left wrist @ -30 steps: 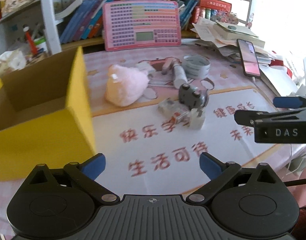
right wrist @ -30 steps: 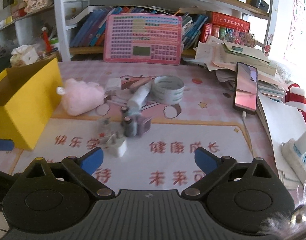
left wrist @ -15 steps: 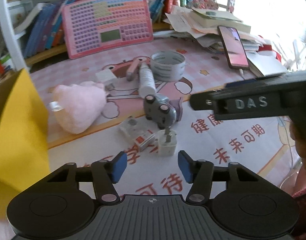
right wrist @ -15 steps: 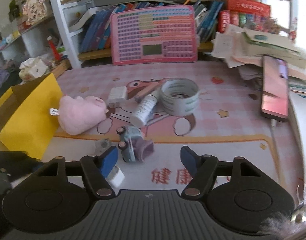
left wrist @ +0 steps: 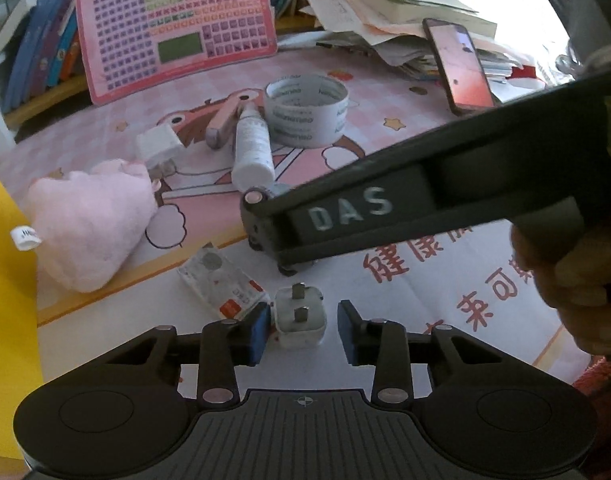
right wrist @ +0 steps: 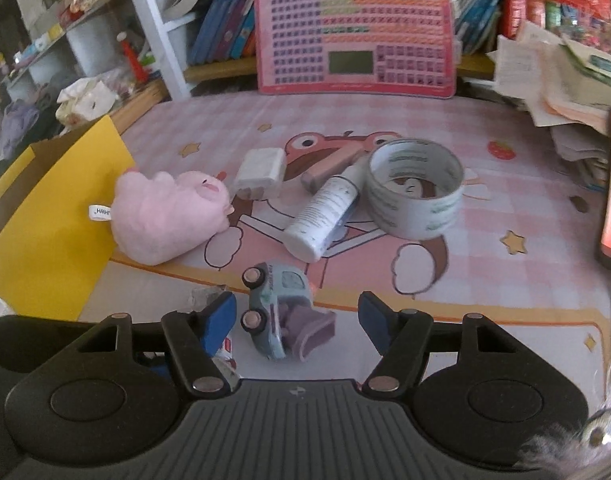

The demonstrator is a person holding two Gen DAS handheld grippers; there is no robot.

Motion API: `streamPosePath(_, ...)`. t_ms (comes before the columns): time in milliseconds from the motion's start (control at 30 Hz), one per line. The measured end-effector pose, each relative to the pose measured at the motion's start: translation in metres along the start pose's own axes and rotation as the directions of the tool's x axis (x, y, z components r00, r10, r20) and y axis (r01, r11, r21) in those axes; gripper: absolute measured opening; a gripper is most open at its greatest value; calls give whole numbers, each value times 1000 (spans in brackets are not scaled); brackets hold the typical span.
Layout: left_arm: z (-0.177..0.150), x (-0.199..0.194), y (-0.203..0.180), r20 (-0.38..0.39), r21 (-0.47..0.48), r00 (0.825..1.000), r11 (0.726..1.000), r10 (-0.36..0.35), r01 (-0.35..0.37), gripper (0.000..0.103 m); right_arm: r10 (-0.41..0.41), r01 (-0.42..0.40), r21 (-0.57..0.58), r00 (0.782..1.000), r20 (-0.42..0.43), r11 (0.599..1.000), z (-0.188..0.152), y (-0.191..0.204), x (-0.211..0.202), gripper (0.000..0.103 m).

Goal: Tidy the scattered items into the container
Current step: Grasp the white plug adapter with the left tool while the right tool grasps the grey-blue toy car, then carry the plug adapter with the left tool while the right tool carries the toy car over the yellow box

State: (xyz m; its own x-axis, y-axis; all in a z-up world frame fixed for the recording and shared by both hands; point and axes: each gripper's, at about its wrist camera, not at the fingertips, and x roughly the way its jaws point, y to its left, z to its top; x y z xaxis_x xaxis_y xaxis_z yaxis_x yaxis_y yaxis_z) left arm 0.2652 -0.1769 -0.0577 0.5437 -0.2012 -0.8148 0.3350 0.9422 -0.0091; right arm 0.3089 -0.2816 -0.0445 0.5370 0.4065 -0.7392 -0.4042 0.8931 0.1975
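Two grippers low over a cluttered play mat, each with one small item between its fingers.

Nearest, the left gripper (left wrist: 304,330) is closing around one white plug adapter (left wrist: 300,317), prongs up; its left pad touches the adapter, the right pad stands a little off. Just left of it lies one clear blister pack (left wrist: 221,285). The right gripper (right wrist: 297,322) is half spread with one toy car (right wrist: 279,312), tipped on its side, between the pads but untouched. Farther back lie one pink plush toy (right wrist: 167,214) to the left, one white charger block (right wrist: 261,168), one white bottle (right wrist: 325,214), one pink tube (right wrist: 331,166) and one roll of tape (right wrist: 415,186). One yellow box (right wrist: 51,216) stands at the far left, beside the plush. One pink keyboard toy (right wrist: 355,28) leans against the bookshelf at the back; one phone (left wrist: 461,66) lies on papers to the right.
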Motion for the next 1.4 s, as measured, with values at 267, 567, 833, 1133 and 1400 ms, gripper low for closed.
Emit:
streamPosePath(267, 3, 3, 4, -5, -21, 1000, 1000, 14, -14, 25, 20, -20, -6, 997, -78, 1000, 4, -1, 26, 61)
streamPosePath(567, -6, -3, 10, -1, -62, 1000, 998, 3, -3, 24, 19, -17, 27, 997, -76, 999, 1, -5, 24, 48)
streamPosePath(833, -16, -26, 25, 27, -163, 1000, 987, 12, -8, 24, 23, -20, 50, 998, -51, 999, -12, -4, 0, 44)
streamPosePath(1133, -37, -45, 35, 52, -222, 998, 975, 20, -8, 24, 9, -9, 1, 999, -33, 1000, -30, 19, -23, 43)
streamPosePath(1400, -63, -72, 53, 107, -241, 994, 970, 3, 23, 24, -39, 39, -19, 999, -21, 999, -40, 51, -38, 43)
